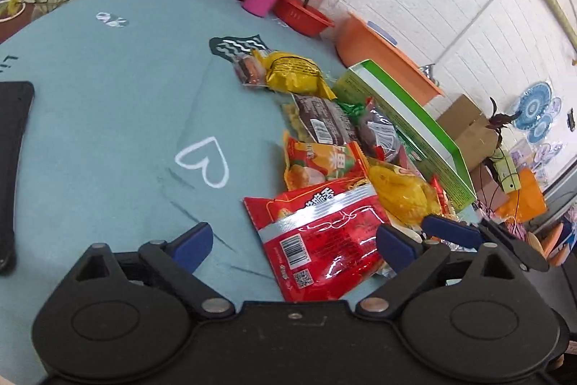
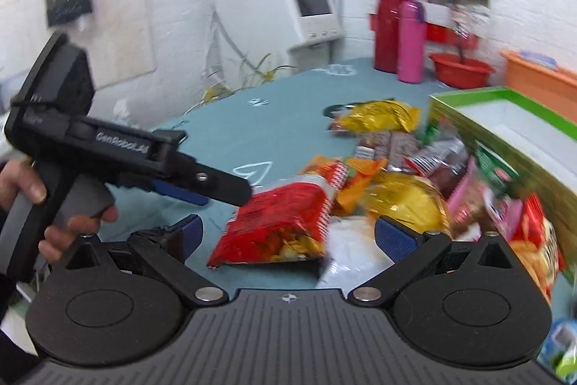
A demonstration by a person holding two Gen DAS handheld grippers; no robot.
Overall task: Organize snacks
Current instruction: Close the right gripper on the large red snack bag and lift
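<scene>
Nearest, both grippers, left and right, hover with fingers spread wide over a red packet on the bench; beyond it, more snacks lie beside a green box.

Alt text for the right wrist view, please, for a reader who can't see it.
The open right gripper points at a red snack bag lying on a teal tablecloth, beside a heap of mixed snack packets and a green box. At left, a hand holds the left gripper near the bag.
</scene>
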